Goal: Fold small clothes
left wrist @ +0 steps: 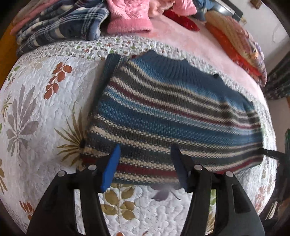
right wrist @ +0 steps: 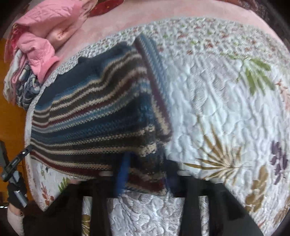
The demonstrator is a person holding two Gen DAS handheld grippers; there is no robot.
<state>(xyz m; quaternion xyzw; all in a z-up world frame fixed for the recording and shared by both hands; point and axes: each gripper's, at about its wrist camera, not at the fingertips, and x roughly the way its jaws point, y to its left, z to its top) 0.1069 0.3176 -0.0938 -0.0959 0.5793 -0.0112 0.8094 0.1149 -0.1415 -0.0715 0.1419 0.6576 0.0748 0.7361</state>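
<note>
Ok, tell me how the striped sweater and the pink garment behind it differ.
The striped sweater is a coarse knit in blue, cream, grey and maroon bands; the pink garment is one plain fuzzy colour. The sweater lies spread flat on the floral quilt just ahead of the open left gripper; the pink garment sits bunched in the far pile. Both rest on the bed.

The left wrist camera sits low behind its own fingers (left wrist: 116, 167), looking forward and down across a quilt (left wrist: 36, 112) at close range, with a striped sweater (left wrist: 163, 112) filling the middle and piled clothes (left wrist: 59, 21) at the far edge. The right wrist camera looks from the sweater's (right wrist: 94, 116) other end, equally close but blurred, its fingers (right wrist: 123, 172) at the near hem. Both views share the sweater, the quilt (right wrist: 217, 101) and the pink garment (right wrist: 41, 41) (left wrist: 128, 20).
</note>
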